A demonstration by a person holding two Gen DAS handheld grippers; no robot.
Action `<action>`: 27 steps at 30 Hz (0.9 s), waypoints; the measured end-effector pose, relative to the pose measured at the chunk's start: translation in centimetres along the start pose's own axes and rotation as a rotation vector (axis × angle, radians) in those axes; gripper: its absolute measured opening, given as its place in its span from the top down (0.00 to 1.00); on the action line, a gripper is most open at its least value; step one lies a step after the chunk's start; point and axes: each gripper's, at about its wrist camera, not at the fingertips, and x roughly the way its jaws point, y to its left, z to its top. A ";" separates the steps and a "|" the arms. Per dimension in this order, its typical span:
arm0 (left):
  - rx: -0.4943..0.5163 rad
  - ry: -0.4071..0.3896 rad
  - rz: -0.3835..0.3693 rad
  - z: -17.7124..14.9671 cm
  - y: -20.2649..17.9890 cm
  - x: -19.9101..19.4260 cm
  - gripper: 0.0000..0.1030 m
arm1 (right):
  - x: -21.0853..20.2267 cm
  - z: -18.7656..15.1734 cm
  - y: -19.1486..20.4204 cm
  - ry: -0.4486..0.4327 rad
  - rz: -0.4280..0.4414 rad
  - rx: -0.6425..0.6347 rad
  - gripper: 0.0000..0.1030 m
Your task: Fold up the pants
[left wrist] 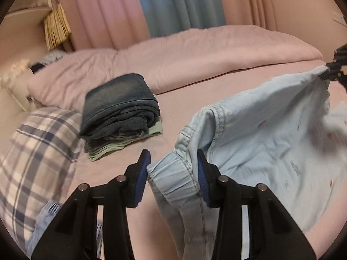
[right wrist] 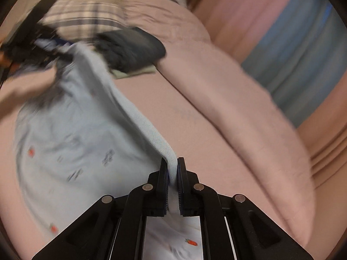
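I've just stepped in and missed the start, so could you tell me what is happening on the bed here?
A person is folding a pair of light blue pants with a handheld gripper in each hand. The left gripper is clamped on the gathered waistband, and the right gripper pinches another edge, so the pants hang stretched between them above the pink bed. A stack of folded clothes already sits beside a plaid pillow.

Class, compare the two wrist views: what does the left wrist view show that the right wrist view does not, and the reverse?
Only the left view shows the elastic waistband between the left gripper pads. Only the right view shows the right gripper shut on a fabric edge. Both share the light blue pants, the folded dark jeans and the pink bed.
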 end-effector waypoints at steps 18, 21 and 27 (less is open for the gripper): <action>0.195 0.170 0.109 -13.8 -3.3 0.9 0.57 | 2.9 -8.4 14.6 0.200 0.159 -0.220 0.89; 0.146 0.179 0.117 -14.1 -2.6 -0.4 0.36 | 1.6 -8.8 13.6 0.203 0.193 -0.143 0.81; -0.071 0.105 0.028 -13.9 -1.2 -4.7 0.16 | -2.1 -9.6 5.3 0.117 0.367 0.282 0.33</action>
